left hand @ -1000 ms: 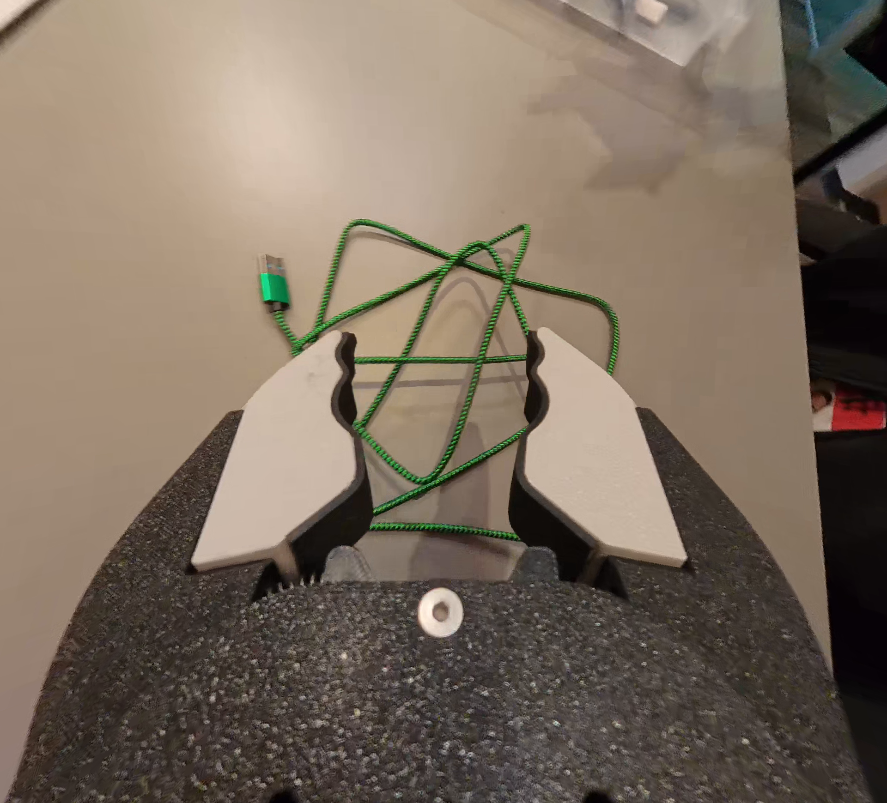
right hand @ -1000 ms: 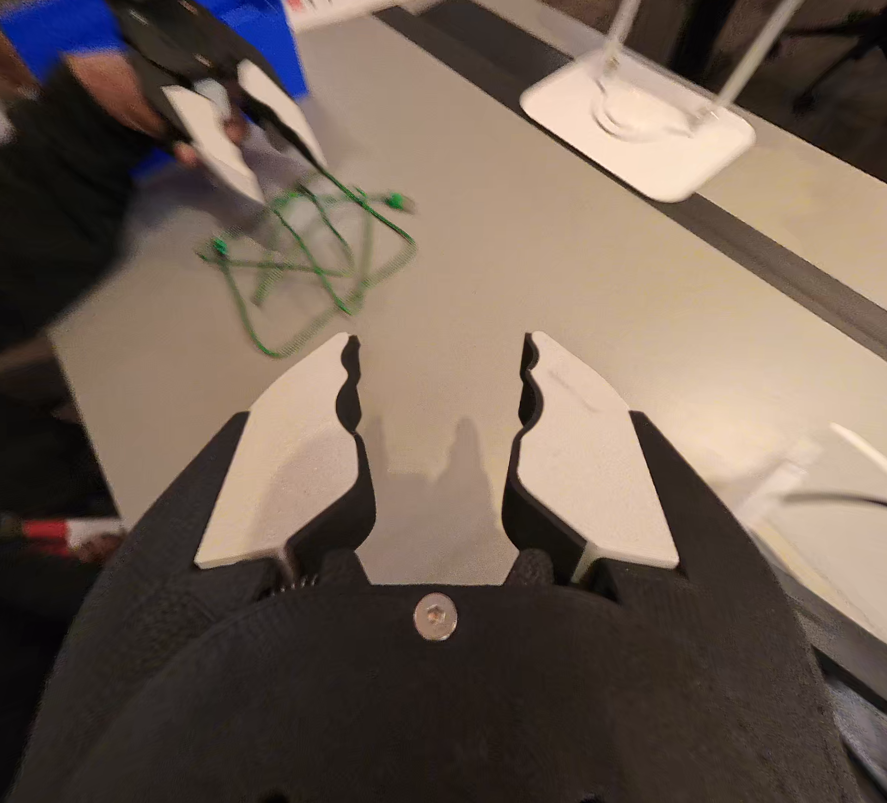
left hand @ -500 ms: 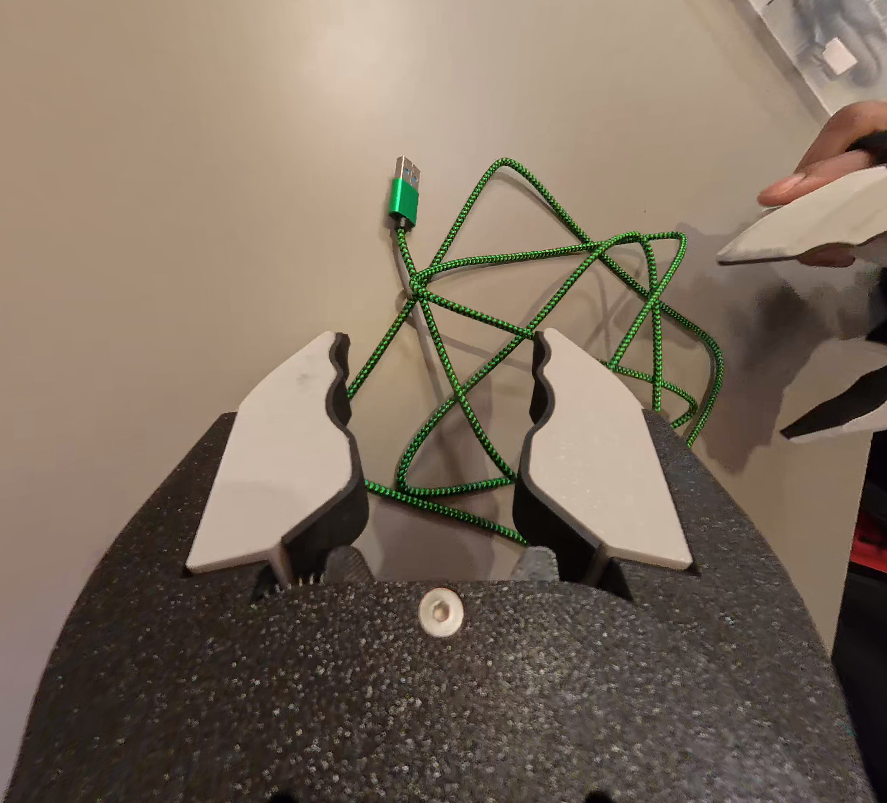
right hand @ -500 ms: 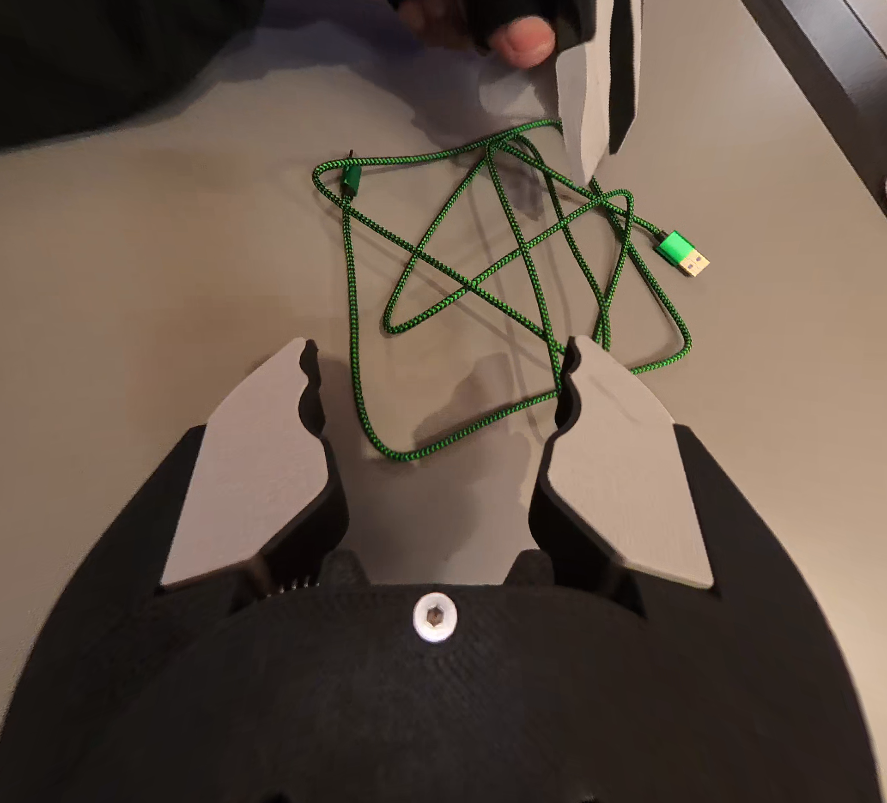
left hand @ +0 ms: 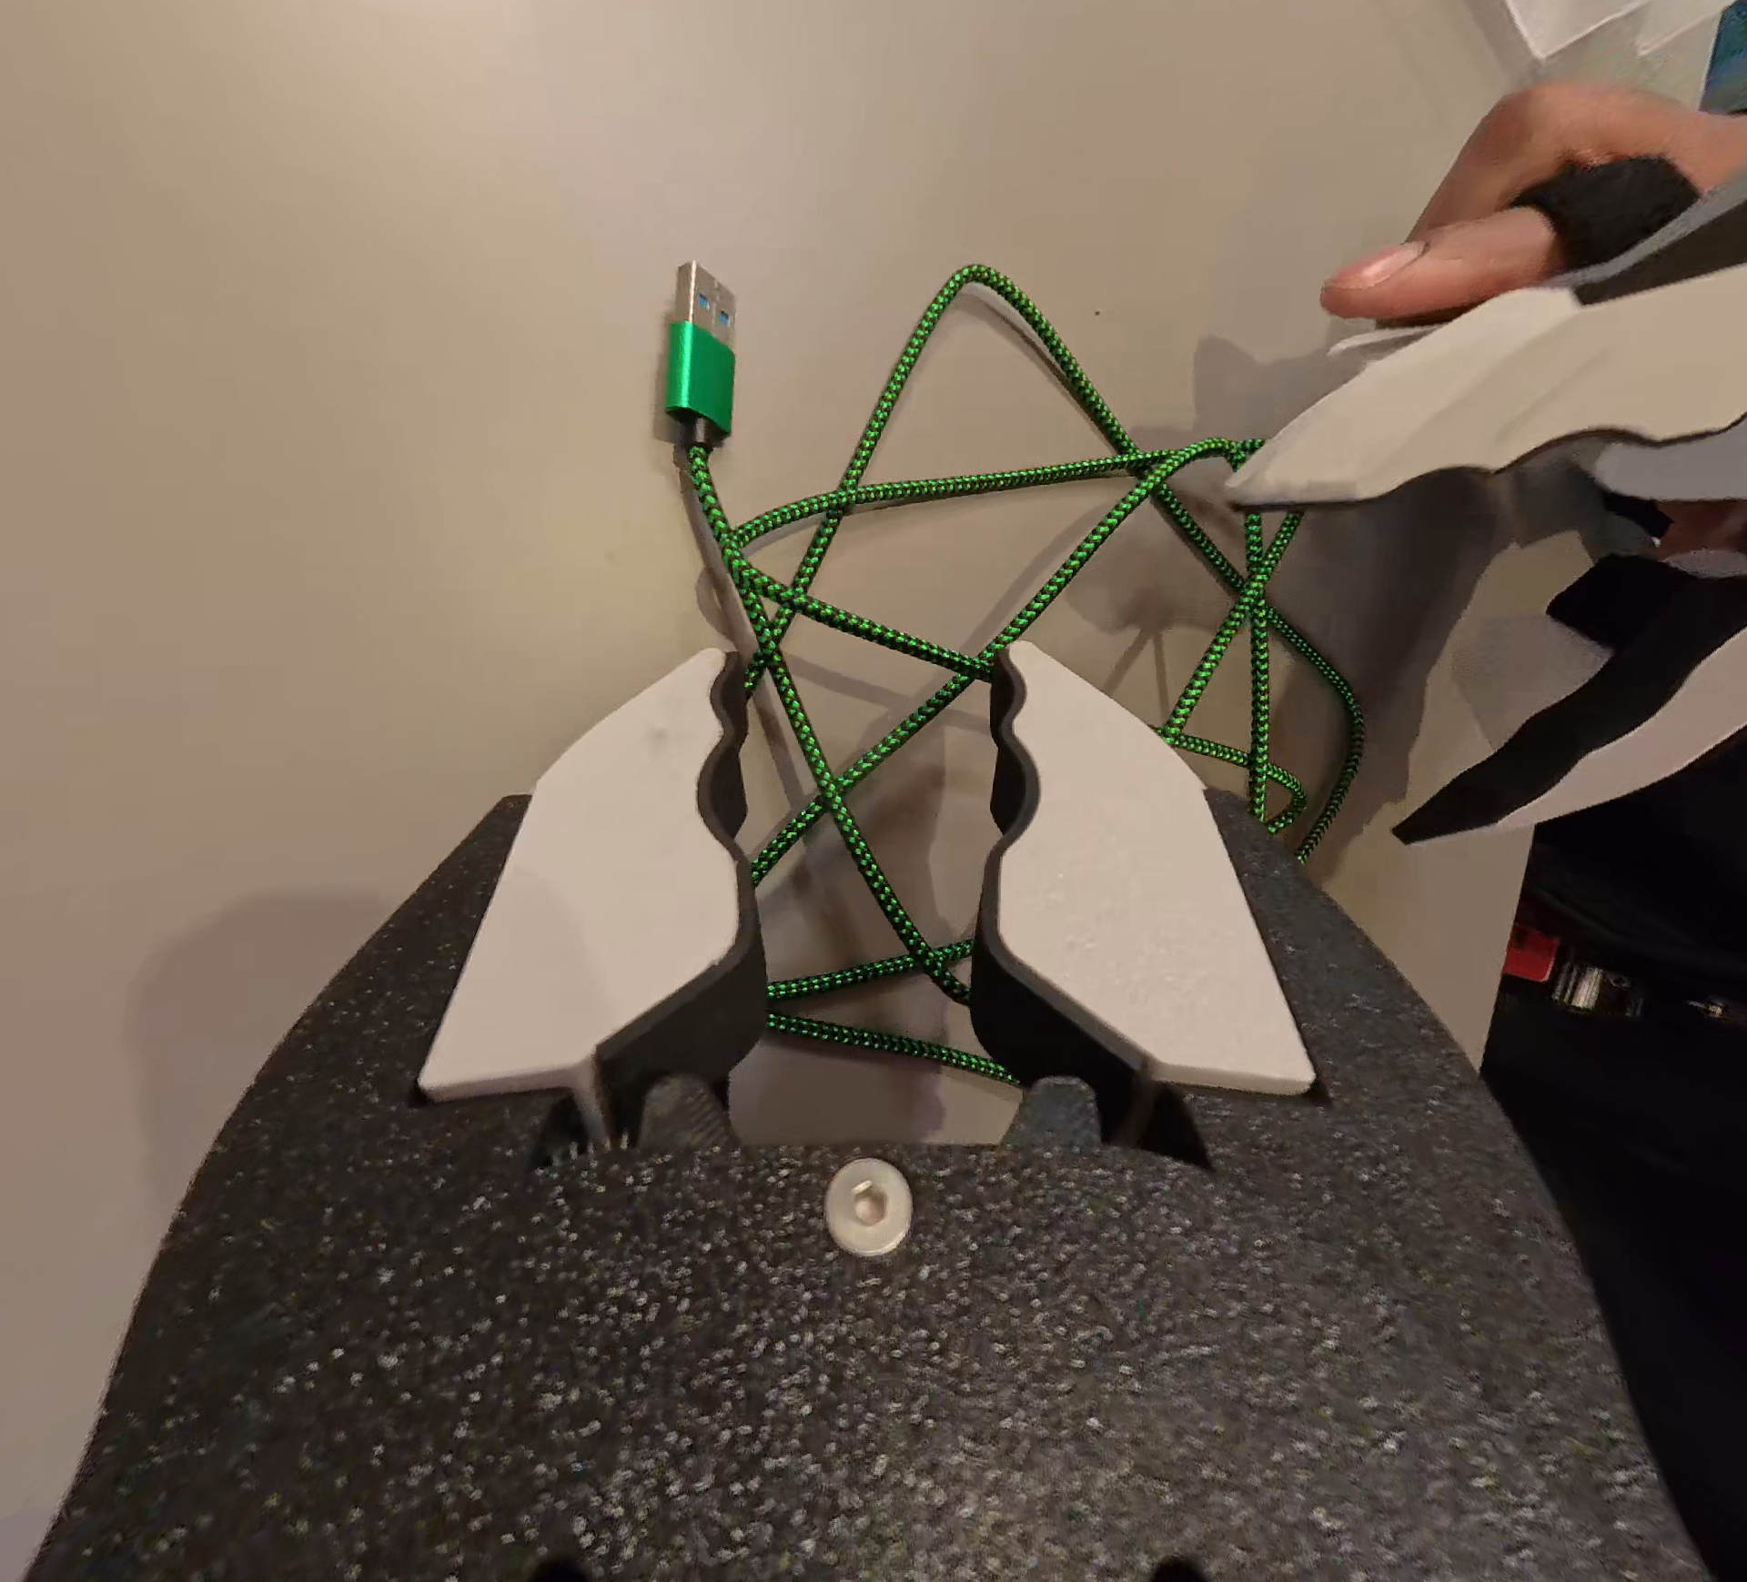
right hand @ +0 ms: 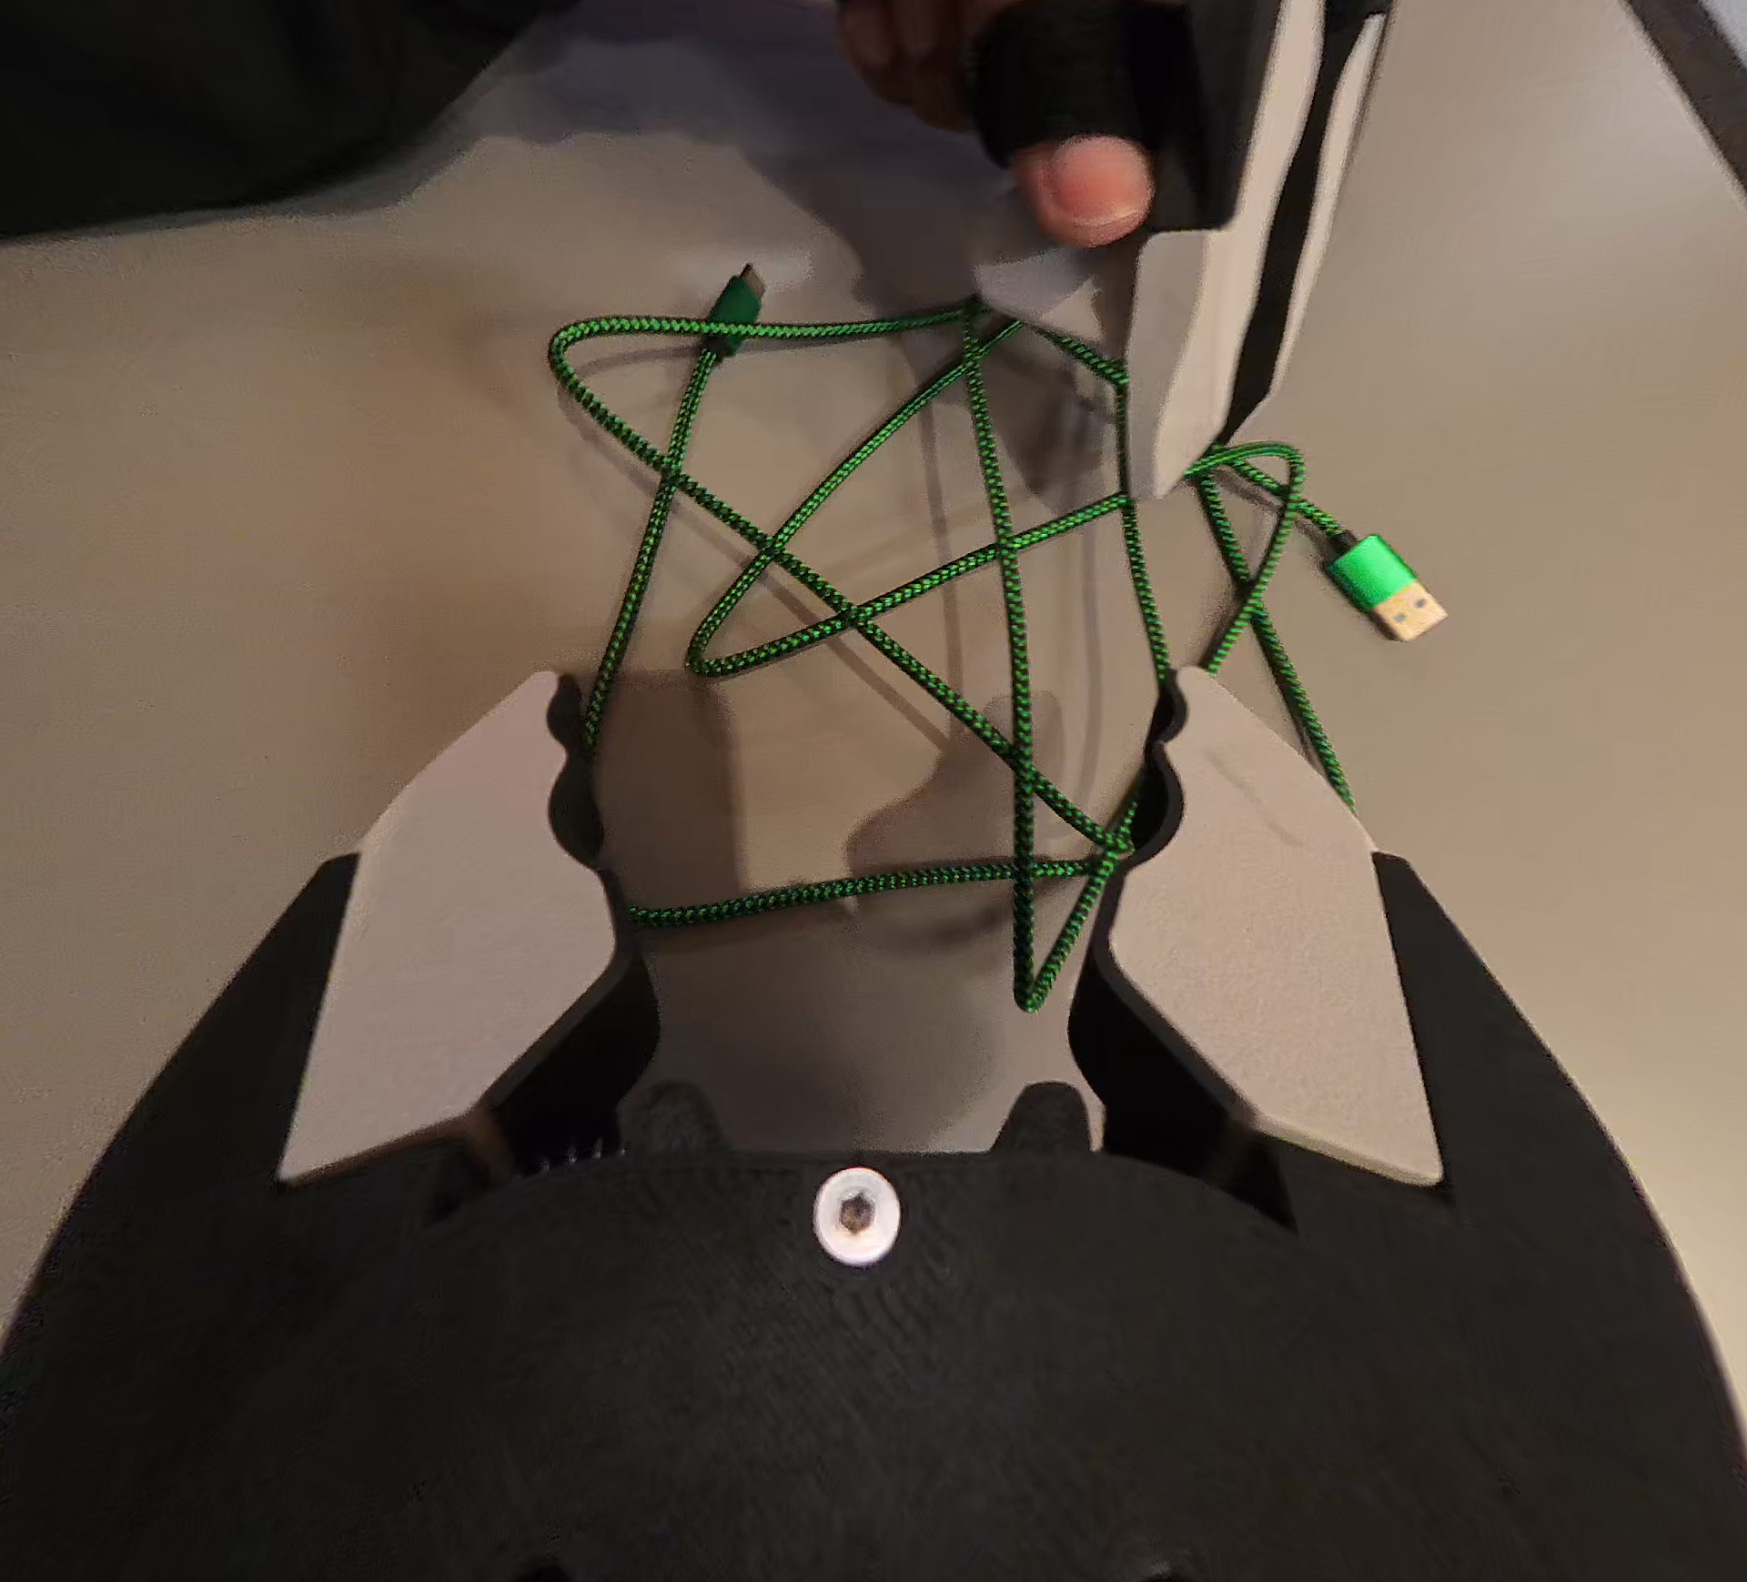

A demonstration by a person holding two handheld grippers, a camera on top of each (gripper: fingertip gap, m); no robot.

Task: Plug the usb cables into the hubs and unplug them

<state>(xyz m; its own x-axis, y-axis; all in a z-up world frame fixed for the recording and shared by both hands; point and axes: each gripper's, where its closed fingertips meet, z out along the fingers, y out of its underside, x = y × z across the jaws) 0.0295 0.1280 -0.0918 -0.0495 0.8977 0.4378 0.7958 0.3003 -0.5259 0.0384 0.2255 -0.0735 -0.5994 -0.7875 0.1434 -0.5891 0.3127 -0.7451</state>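
A: Where is the cable?

B: The green-and-black braided USB cable [left hand: 955,639] lies in loose crossing loops on the beige table [left hand: 331,213], mid-frame, its green-sleeved metal plug [left hand: 701,350] at upper centre.

A: And the claws?

B: The left gripper [left hand: 865,686] is spread above the loops, gripping nothing. The right gripper [right hand: 865,710] is spread wider, also holding nothing.
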